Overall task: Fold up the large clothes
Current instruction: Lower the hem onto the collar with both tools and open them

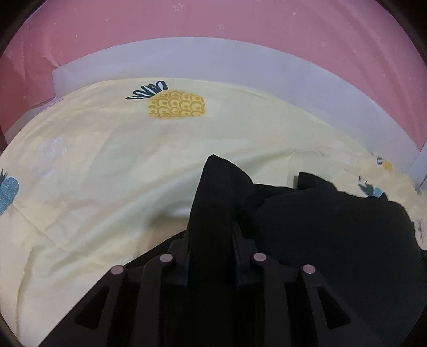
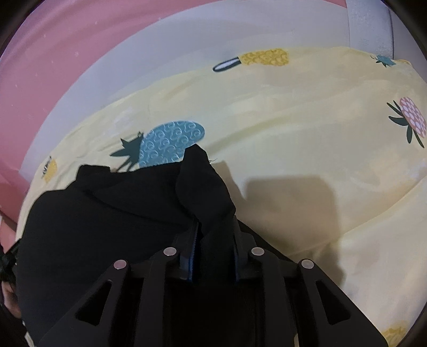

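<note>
Inspecting both wrist views, we find the black garment [image 1: 320,235] lying bunched on the yellow pineapple sheet [image 1: 93,165] of the bed. Our left tool [image 1: 210,224] is nearly closed, pinching a raised fold of the garment. Our right tool [image 2: 213,227] is likewise nearly closed on another fold, just below the sheet's blue pineapple [image 2: 170,144]. Beyond the sheet we see a pink wall [image 1: 240,18].
</note>
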Demonstrator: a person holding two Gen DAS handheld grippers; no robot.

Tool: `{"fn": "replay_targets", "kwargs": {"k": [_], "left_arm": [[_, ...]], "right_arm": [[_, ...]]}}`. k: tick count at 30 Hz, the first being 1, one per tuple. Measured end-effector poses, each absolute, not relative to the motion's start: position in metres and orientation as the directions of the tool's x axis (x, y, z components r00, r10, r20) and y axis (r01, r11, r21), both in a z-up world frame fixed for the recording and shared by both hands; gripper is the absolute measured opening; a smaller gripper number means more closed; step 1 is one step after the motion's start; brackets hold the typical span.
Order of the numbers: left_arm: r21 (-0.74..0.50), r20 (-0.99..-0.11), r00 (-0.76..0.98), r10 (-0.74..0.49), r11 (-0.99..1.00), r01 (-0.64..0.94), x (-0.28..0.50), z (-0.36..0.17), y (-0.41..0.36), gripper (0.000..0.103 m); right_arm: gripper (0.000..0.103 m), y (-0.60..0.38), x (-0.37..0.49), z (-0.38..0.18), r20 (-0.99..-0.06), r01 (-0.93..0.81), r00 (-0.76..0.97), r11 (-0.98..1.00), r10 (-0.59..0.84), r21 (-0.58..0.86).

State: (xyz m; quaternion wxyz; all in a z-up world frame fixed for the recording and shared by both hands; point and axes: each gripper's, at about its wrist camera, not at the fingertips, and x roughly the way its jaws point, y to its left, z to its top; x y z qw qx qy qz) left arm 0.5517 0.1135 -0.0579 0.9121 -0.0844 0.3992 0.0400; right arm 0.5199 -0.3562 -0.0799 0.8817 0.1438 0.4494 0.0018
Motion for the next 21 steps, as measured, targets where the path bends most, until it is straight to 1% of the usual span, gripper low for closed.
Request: {"fn": "replay_targets", "kwargs": {"k": [1, 3, 6, 7, 9, 11, 13, 16, 17, 19, 21], "left_arm": [[-0.103, -0.740, 0.672, 0.020, 0.984, -0.143, 0.553, -0.055, 0.112, 0.031], [-0.076, -0.743, 0.668, 0.040, 0.987, -0.144, 0.550, -0.046, 0.110, 0.034], [-0.087, -0.735, 0.677, 0.045, 0.983, -0.160, 0.535, -0.027, 0.115, 0.036], [-0.097, -0.726, 0.686, 0.045, 0.981, -0.166, 0.527, -0.018, 0.118, 0.036], [-0.116, -0.694, 0.719, 0.045, 0.978, -0.173, 0.509, -0.001, 0.122, 0.039], [-0.141, -0.654, 0.756, 0.029, 0.977, -0.160, 0.484, 0.016, 0.116, 0.045], [-0.177, -0.620, 0.784, -0.037, 0.980, -0.093, 0.461, 0.023, 0.096, 0.049], [-0.207, -0.615, 0.771, -0.166, 0.977, 0.044, 0.434, 0.011, 0.050, 0.049], [-0.192, -0.627, 0.756, -0.191, 0.978, 0.088, 0.430, 0.001, 0.033, 0.049], [-0.134, -0.669, 0.724, -0.168, 0.985, 0.106, 0.435, -0.023, 0.013, 0.050], [-0.122, -0.683, 0.715, -0.148, 0.989, 0.088, 0.446, -0.043, 0.012, 0.051]], "right_arm": [[0.023, -0.356, 0.519, -0.078, -0.797, 0.126, 0.591, 0.962, 0.124, 0.243], [0.031, -0.353, 0.514, -0.066, -0.804, 0.134, 0.589, 0.971, 0.082, 0.196], [0.034, -0.349, 0.494, -0.041, -0.780, 0.128, 0.624, 0.980, 0.041, 0.154], [0.035, -0.348, 0.487, -0.032, -0.765, 0.123, 0.643, 0.980, 0.041, 0.155], [0.044, -0.343, 0.463, -0.010, -0.719, 0.098, 0.693, 0.981, 0.054, 0.168], [0.045, -0.332, 0.441, 0.004, -0.681, 0.059, 0.728, 0.983, 0.078, 0.176], [0.047, -0.313, 0.425, 0.005, -0.663, 0.009, 0.739, 0.983, 0.117, 0.182], [0.047, -0.282, 0.417, -0.015, -0.680, -0.050, 0.716, 0.983, 0.157, 0.175], [0.047, -0.276, 0.418, -0.022, -0.690, -0.056, 0.706, 0.984, 0.159, 0.170], [0.047, -0.268, 0.425, -0.047, -0.724, -0.041, 0.678, 0.990, 0.125, 0.133], [0.046, -0.273, 0.431, -0.059, -0.718, -0.017, 0.690, 0.994, 0.090, 0.109]]}}
